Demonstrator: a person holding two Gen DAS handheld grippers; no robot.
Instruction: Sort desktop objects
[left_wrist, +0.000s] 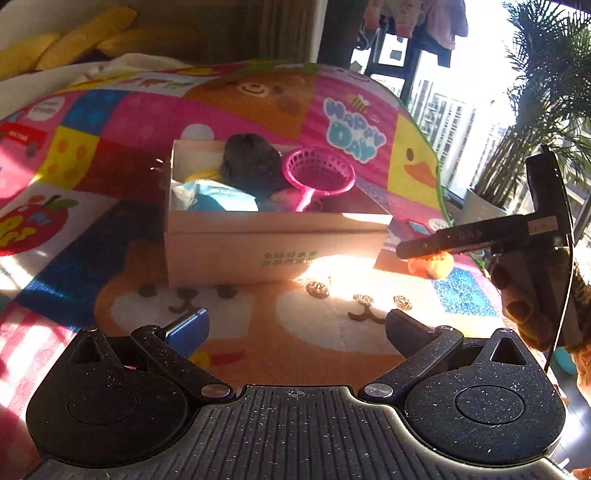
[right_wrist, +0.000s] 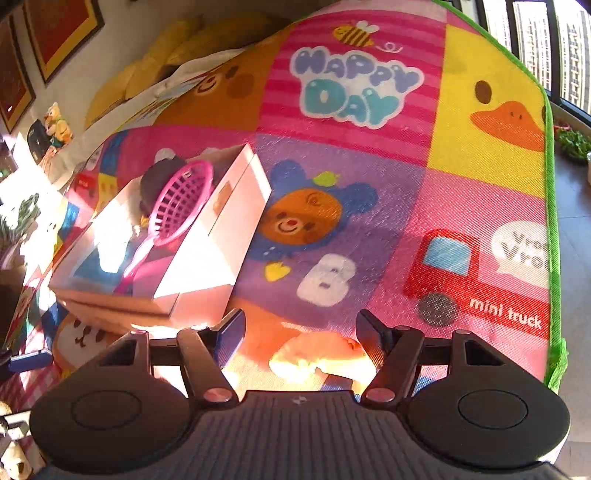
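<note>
Currently, your right gripper (right_wrist: 300, 334) has its fingers spread, w/ an orange-yellow soft toy (right_wrist: 319, 360) lying on the play mat (right_wrist: 369, 229) between them. The pads do not press on it; whether either one touches it, cannot tell from the glare. In the left wrist view the same toy (left_wrist: 432, 266) sits under the right gripper's fingers (left_wrist: 454, 242), just right of the cardboard box (left_wrist: 273, 243), and a gloved hand (left_wrist: 532, 295) grips the handle.

Your left gripper (left_wrist: 295, 328) is likewise spread, nothing between the fingers, hanging over the bear-face print on the mat, short of the box's near wall.

Box contents, as seen: pink plastic strainer (left_wrist: 317, 175) leaning on the right side w/ handle pointing down into the box; dark fuzzy item (left_wrist: 251, 158) behind it; yellow item (left_wrist: 207, 174), mostly hidden; light blue packet (left_wrist: 221, 197) at front left. Right wrist view confirms the strainer (right_wrist: 181, 206) tilted against the box's (right_wrist: 221, 236) wall.

Strong sunlight washes out the mat near the toy and the box front; print on the box not readable.
</note>
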